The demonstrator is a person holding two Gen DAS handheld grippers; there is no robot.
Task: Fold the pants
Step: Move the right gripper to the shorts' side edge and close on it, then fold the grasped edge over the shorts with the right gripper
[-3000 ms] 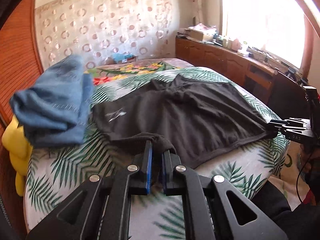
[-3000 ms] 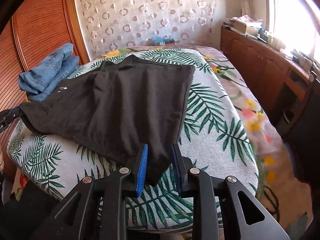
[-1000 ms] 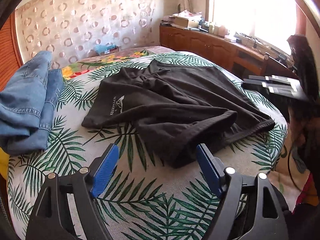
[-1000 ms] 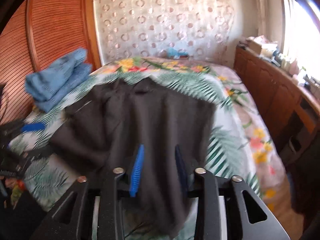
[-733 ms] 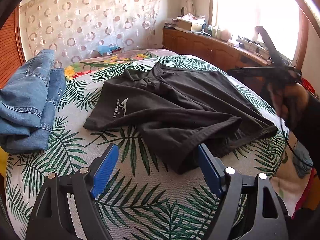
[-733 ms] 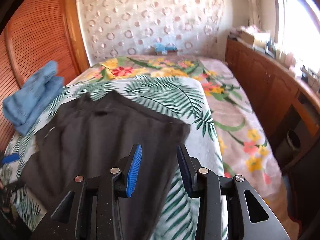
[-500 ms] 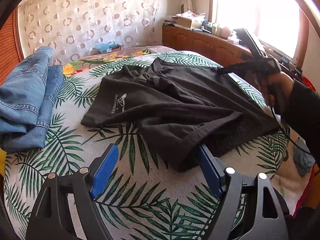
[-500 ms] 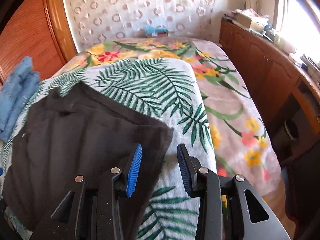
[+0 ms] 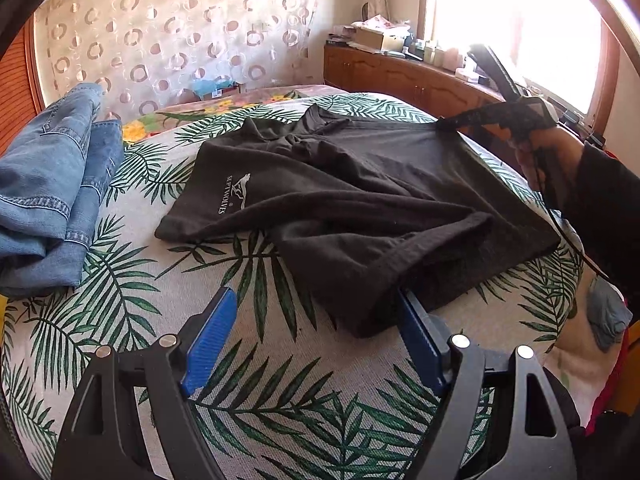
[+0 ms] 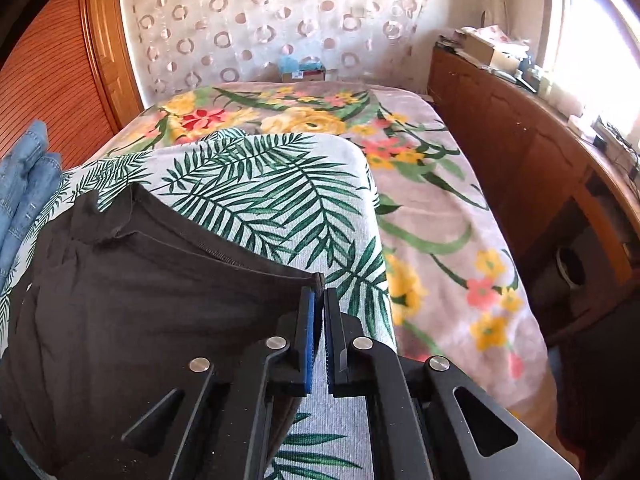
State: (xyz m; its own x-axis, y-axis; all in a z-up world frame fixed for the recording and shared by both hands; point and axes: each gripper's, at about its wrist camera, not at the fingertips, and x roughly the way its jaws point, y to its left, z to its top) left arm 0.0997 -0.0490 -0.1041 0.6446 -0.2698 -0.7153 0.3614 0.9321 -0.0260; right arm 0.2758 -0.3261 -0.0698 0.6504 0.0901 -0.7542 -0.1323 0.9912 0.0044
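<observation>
Black pants (image 9: 360,184) with a white logo lie rumpled on the palm-leaf bed cover (image 9: 120,280). My left gripper (image 9: 316,300) is open wide at their near folded corner, and the cloth lies loose between its blue pads. My right gripper (image 10: 319,292) is shut on the pants' (image 10: 140,300) far right corner, where a small tip of the hem pokes out past the pads. The left wrist view shows that right gripper (image 9: 444,124) held by a hand (image 9: 536,152) at the bed's right side.
Folded blue jeans (image 9: 52,184) sit on the bed's left, also seen as jeans (image 10: 24,184) in the right wrist view. A floral blanket (image 10: 440,220) covers the far half. A wooden dresser (image 10: 520,160) with clutter runs along the window wall on the right.
The right gripper swung across to the pants' far right corner and shut on it; half a second ago its jaws stood open over that corner. The left gripper stayed open and still.
</observation>
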